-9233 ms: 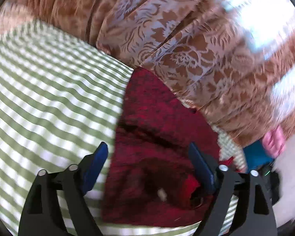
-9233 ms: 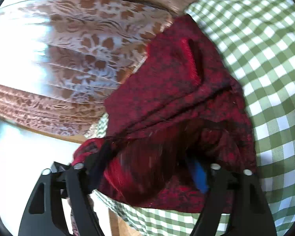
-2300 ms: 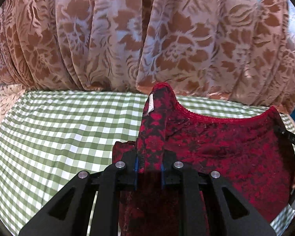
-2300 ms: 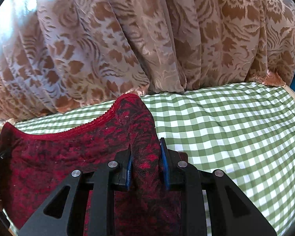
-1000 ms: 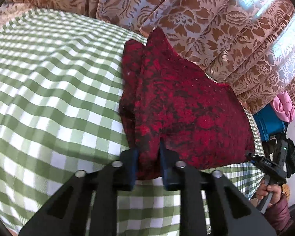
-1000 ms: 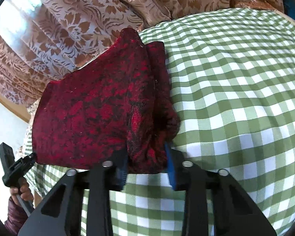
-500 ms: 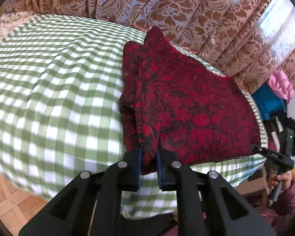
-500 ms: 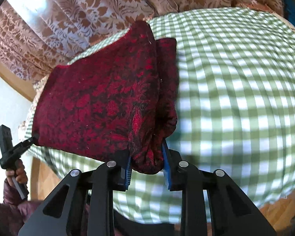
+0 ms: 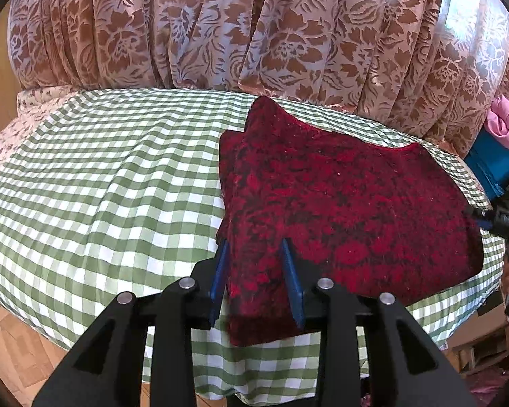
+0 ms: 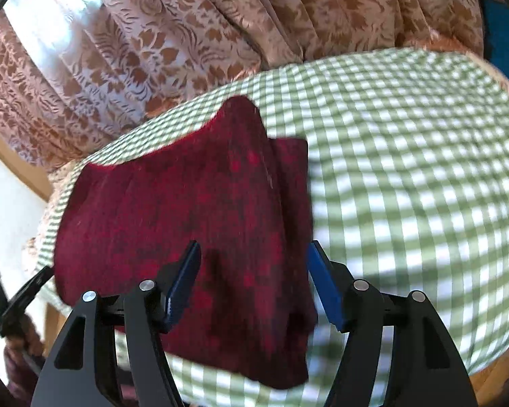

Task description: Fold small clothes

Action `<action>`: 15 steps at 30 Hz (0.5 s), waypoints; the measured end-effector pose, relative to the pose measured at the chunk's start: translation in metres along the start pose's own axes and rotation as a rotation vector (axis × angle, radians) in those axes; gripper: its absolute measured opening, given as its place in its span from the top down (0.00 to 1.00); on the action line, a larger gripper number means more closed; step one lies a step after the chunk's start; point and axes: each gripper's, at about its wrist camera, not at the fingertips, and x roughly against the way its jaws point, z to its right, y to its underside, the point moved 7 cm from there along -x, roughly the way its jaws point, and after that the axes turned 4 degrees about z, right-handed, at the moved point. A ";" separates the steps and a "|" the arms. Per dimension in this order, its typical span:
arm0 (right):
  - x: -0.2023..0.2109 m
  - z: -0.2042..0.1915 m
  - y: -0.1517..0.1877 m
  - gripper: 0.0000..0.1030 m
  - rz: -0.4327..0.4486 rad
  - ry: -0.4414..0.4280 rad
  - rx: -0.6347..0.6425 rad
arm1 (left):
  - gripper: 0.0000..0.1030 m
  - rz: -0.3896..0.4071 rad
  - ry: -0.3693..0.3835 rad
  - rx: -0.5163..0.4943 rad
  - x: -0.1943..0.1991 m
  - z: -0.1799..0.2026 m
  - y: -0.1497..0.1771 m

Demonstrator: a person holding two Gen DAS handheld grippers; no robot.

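A dark red patterned garment (image 9: 339, 210) lies folded flat on the green checked tablecloth (image 9: 101, 186). Its near edge hangs a little over the table's front. My left gripper (image 9: 254, 242) hovers over the garment's near left corner; its jaws are opening and the blue pads no longer pinch the cloth that shows between them. In the right wrist view the garment (image 10: 186, 210) is blurred, and my right gripper (image 10: 254, 246) is over its near right corner, jaws opening wide and clear of the cloth. The right gripper (image 9: 502, 224) also shows at the left view's right edge.
A brown floral curtain (image 9: 220, 27) hangs along the table's far side. A blue container (image 9: 492, 166) with pink cloth (image 9: 505, 122) stands past the right end, with a cardboard box (image 9: 485, 335) below. Wooden floor (image 9: 10, 349) shows in front of the table.
Both grippers were pinched on the garment's near corners; their jaws have now spread and let the cloth go. Both have lifted and drawn back, and the garment rests on the table.
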 end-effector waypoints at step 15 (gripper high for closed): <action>-0.048 -0.007 -0.016 0.68 -0.019 0.074 0.032 | 0.55 -0.017 -0.066 0.006 -0.012 -0.011 0.003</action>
